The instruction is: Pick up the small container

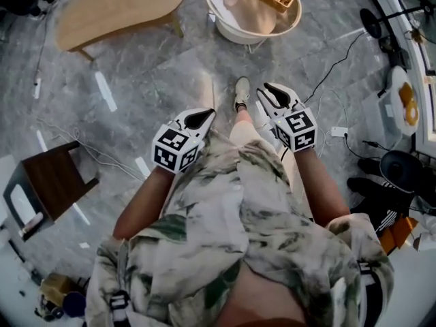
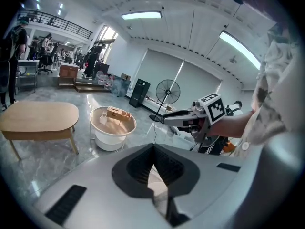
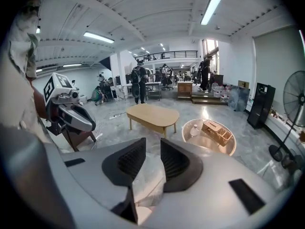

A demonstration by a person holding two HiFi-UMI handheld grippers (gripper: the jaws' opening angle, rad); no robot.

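The left gripper (image 2: 152,150) is closed and empty, the right gripper (image 3: 152,151) is partly open around nothing, and the small container (image 3: 194,130) sits well ahead of both on the round white table (image 3: 205,141), beside a wooden box (image 3: 217,131).

Grey veined marble floor (image 1: 150,80). Pale wood far-left table (image 1: 116,5), white far tub (image 1: 235,31), dark brown stool (image 1: 58,179) at left. White left gripper (image 1: 208,114) and right gripper (image 1: 264,88), black-and-white square markers (image 1: 176,148). Cream shirt (image 1: 225,210), green leaf print.
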